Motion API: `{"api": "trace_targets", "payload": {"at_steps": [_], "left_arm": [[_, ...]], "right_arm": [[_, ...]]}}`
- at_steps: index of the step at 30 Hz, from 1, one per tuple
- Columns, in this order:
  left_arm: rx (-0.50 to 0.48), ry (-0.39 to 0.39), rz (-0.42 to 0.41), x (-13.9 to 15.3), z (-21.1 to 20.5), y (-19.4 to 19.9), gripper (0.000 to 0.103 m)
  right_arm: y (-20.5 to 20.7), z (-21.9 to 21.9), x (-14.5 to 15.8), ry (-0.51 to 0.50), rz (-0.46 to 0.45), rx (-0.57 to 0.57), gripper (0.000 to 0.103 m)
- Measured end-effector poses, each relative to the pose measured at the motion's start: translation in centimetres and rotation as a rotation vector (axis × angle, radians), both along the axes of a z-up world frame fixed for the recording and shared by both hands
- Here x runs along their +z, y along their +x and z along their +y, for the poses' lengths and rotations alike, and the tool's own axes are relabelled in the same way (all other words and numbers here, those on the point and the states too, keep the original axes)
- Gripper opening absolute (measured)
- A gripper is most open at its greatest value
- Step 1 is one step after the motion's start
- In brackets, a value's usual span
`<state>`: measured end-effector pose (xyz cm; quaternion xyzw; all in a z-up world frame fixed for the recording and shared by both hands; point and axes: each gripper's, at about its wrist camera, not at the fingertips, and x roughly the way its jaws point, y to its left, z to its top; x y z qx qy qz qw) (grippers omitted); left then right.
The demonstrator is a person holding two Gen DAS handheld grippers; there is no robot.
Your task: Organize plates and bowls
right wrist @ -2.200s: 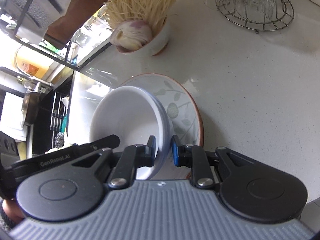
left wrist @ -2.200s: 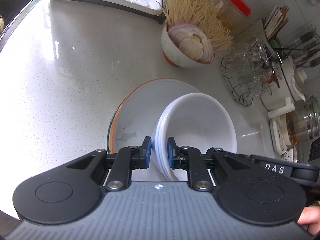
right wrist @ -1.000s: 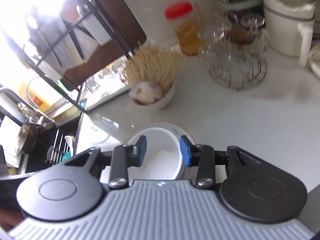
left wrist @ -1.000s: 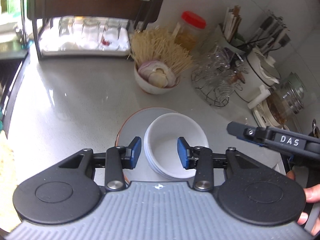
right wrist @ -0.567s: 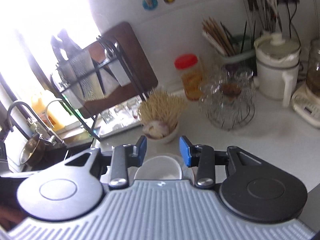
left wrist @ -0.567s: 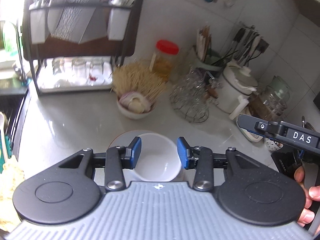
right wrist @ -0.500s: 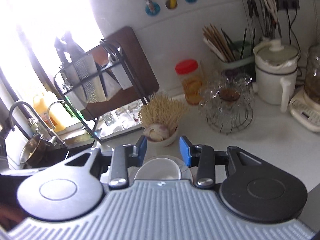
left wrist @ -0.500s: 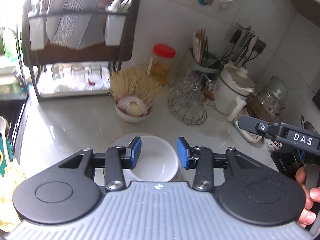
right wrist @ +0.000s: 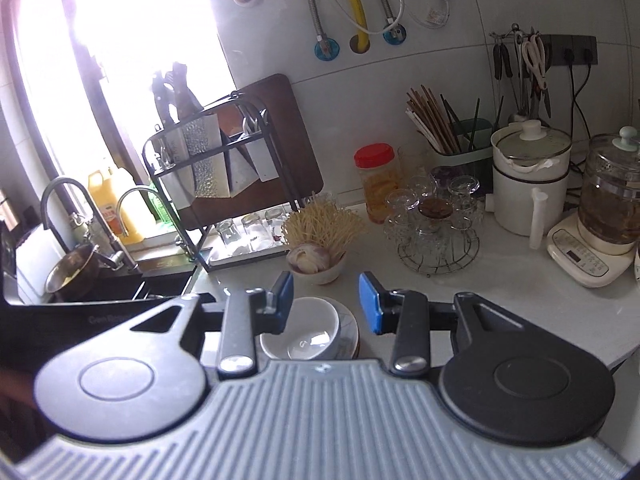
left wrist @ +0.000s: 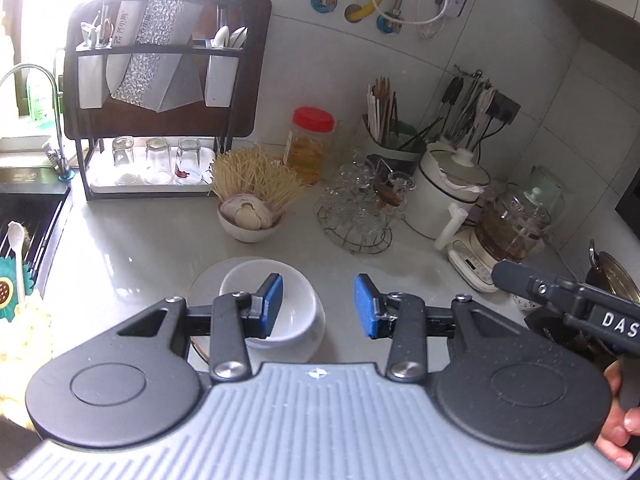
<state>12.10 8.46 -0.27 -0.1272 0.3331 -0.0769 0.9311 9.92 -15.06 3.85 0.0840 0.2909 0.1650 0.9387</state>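
Observation:
A stack of white bowls [left wrist: 296, 312] sits on an orange-rimmed plate [left wrist: 204, 280] on the grey counter. It also shows in the right wrist view [right wrist: 304, 334], with the plate's rim [right wrist: 352, 330] beside it. My left gripper [left wrist: 319, 306] is open and empty, raised well above the bowls. My right gripper [right wrist: 326, 302] is open and empty, also raised above them. The right gripper's body [left wrist: 568, 300] shows at the right edge of the left wrist view.
A bowl of onion and dry noodles [left wrist: 252, 216] stands behind the stack. A wire rack of glasses [left wrist: 356, 216], a red-lidded jar [left wrist: 308, 144], a white pot [left wrist: 444, 196] and a glass kettle [left wrist: 508, 228] line the back right. A dish rack [left wrist: 160, 92] and the sink [left wrist: 24, 216] are at left.
Both grippers let go of the bowl stack, opened, and lifted up and back from it. The stack stays on the plate.

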Motion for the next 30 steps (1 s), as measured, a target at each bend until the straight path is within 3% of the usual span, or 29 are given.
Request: {"api": "trace_targets", "payload": {"at_steps": [17,30], "left_arm": [[0.063,0.021,0.006,0.4,-4.1,-10.1,0.051],[0.107,0.055,0.023,0.3,-4.8,-15.7,0.057]], "right_arm": [[-7.3,-3.4,-0.4,0.006,0.011,0.034,0.041],[-10.9,-4.5,-0.6,0.001,0.014,0.063,0.04]]}}
